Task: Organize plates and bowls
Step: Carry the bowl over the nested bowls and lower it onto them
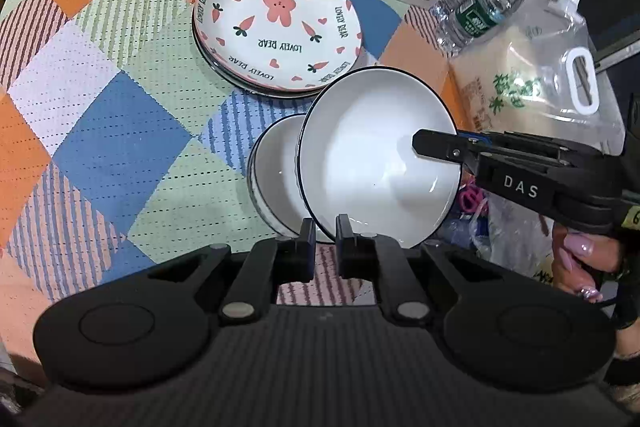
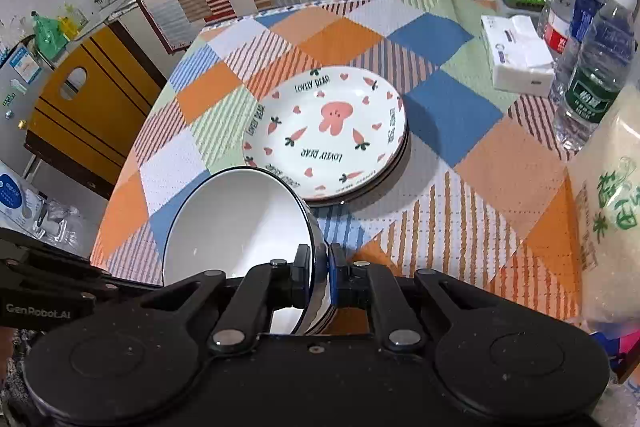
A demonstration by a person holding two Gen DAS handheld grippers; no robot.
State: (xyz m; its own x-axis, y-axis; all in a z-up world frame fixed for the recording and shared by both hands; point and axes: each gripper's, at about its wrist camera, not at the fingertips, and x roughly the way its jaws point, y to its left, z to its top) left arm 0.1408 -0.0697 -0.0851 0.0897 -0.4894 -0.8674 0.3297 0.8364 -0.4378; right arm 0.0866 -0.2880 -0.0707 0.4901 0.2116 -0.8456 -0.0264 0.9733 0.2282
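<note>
Patchwork cloth (image 2: 460,211) is covering the round table, and we are working at its near edge, with kitchen counters behind. Our right tongs (image 2: 319,277) are pinching the rim of a white bowl (image 2: 236,227), tilted steeply and raised just above a second bowl (image 1: 276,171) resting on the cloth beneath. Our left tongs (image 1: 323,247) are sitting nearly closed and holding nothing, just short of both bowls. Beyond them, the plates (image 1: 276,27) are lying stacked. We judge the risk to be slippage: a thin rim grip on a tilted bowl could let it swing and knock the lower bowl, or catch rim on rim instead of nesting.
</note>
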